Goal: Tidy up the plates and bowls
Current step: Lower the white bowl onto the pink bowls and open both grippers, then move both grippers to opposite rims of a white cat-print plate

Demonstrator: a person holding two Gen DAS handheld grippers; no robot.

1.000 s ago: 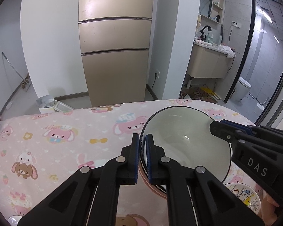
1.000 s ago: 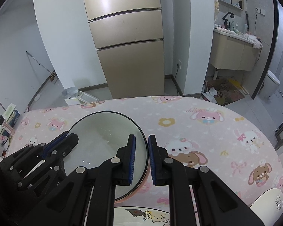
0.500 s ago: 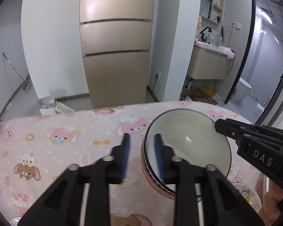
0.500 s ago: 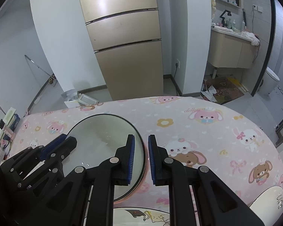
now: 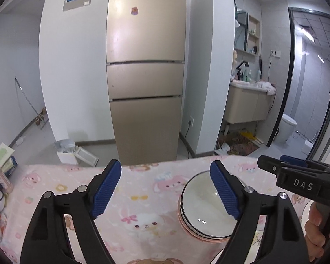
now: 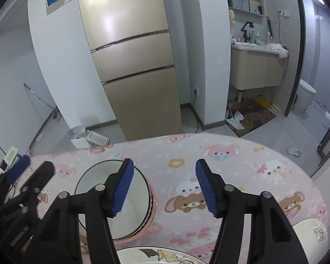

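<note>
So both grippers are spread wide with nothing between the pads, jaws have just been opening on each. The left gripper (image 5: 166, 190) hangs above the pink cartoon tablecloth (image 5: 143, 200), and the white bowl (image 5: 205, 211) sits nested in a pink bowl (image 5: 187, 231) at about 4 o'clock in the left wrist view, partly behind the right-hand pad but not touched by it. That view also catches the right gripper (image 5: 297, 176) poking in at 3 o'clock, plus a bit of the person's hand (image 5: 316, 224) gripping it. The right wrist view has the same bowl stack at 8 o'clock, behind its left-hand pad, and it shows stuff the other one doesn't: a cartoon plate (image 6: 165, 256) at 6 o'clock along the bottom edge, and a white dish with lettering (image 6: 310, 231) at 4 o'clock
</note>
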